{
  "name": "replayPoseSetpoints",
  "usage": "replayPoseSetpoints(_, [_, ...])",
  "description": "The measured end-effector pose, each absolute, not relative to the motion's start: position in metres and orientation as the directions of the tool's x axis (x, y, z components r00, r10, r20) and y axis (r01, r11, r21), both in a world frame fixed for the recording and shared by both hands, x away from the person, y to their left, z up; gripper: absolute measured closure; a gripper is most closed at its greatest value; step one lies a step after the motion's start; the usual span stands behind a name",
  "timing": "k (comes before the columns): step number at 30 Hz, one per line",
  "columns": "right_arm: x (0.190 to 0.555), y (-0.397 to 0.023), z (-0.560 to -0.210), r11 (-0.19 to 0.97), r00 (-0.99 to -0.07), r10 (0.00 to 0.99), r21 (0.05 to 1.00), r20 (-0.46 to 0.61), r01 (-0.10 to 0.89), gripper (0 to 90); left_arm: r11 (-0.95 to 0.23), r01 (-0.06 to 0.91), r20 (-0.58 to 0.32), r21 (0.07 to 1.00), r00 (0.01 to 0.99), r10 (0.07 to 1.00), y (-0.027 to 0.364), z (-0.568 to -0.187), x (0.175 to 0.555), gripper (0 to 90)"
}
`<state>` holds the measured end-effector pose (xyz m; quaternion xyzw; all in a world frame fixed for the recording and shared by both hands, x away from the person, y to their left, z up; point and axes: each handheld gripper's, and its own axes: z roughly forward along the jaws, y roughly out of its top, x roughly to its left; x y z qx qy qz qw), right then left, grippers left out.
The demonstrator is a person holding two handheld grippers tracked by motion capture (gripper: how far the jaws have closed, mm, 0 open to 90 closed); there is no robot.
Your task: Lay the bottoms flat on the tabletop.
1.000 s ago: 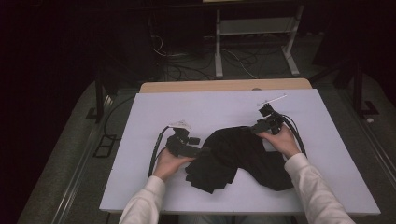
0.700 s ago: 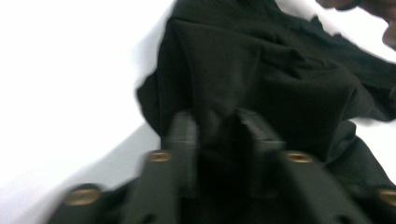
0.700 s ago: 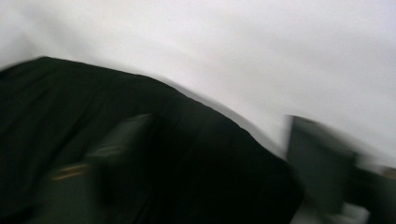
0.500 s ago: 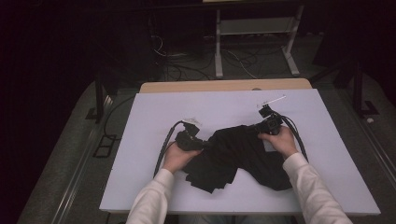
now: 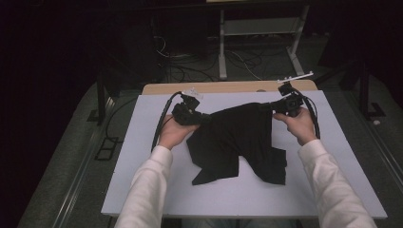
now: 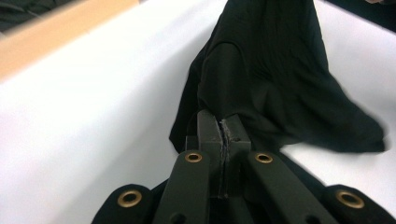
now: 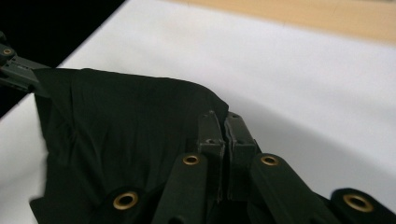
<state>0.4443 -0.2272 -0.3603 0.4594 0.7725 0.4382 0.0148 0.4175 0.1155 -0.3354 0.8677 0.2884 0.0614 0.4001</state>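
Observation:
A black cloth (image 5: 237, 142) hangs by its top edge between my two grippers, and its lower part rests crumpled on the white table (image 5: 142, 161). My left gripper (image 5: 202, 117) is shut on the cloth's left corner. In the left gripper view the jaws (image 6: 224, 128) pinch a fold of the cloth (image 6: 275, 70). My right gripper (image 5: 272, 108) is shut on the right corner. The right gripper view has its jaws (image 7: 225, 123) closed on the edge of the cloth (image 7: 116, 126), with the left gripper (image 7: 18, 72) at the far corner.
A wooden board (image 5: 223, 88) edges the far side of the table. Beyond it stand a metal frame (image 5: 259, 28) and cables on a dark floor. Bare white surface lies to the left, right and front of the cloth.
Both grippers closed on the cloth's corners, then rose, moved away from the person and drew apart. The top edge is now lifted and stretched, and the heap has spread out.

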Motion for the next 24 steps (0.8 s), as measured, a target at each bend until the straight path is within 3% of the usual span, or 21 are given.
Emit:
replayPoseSetpoints(4, [0.444, -0.232, -0.324, 0.180, -0.594, 0.724, 0.734, 0.351, 0.654, 86.2, -0.519, 0.413, -0.071, 0.749, 0.828, 0.557, 0.113, -0.308, 0.416, 88.7])
replayPoseSetpoints(9, [0.436, -0.233, -0.306, 0.166, -0.602, 0.719, 0.755, 0.348, 0.634, 86.2, -0.525, 0.396, -0.053, 0.753, 0.832, 0.552, 0.111, -0.300, 0.410, 88.6])
replayPoseSetpoints(19, [0.431, -0.240, -0.314, 0.151, -0.586, 0.721, 0.742, 0.370, 0.654, 86.2, -0.564, 0.378, -0.009, 0.734, 0.836, 0.548, 0.105, -0.299, 0.405, 88.5])
replayPoseSetpoints(24, [0.428, -0.225, -0.305, 0.177, -0.615, 0.701, 0.748, 0.360, 0.639, 86.2, -0.583, 0.379, 0.029, 0.718, 0.821, 0.570, 0.121, -0.291, 0.399, 88.5])
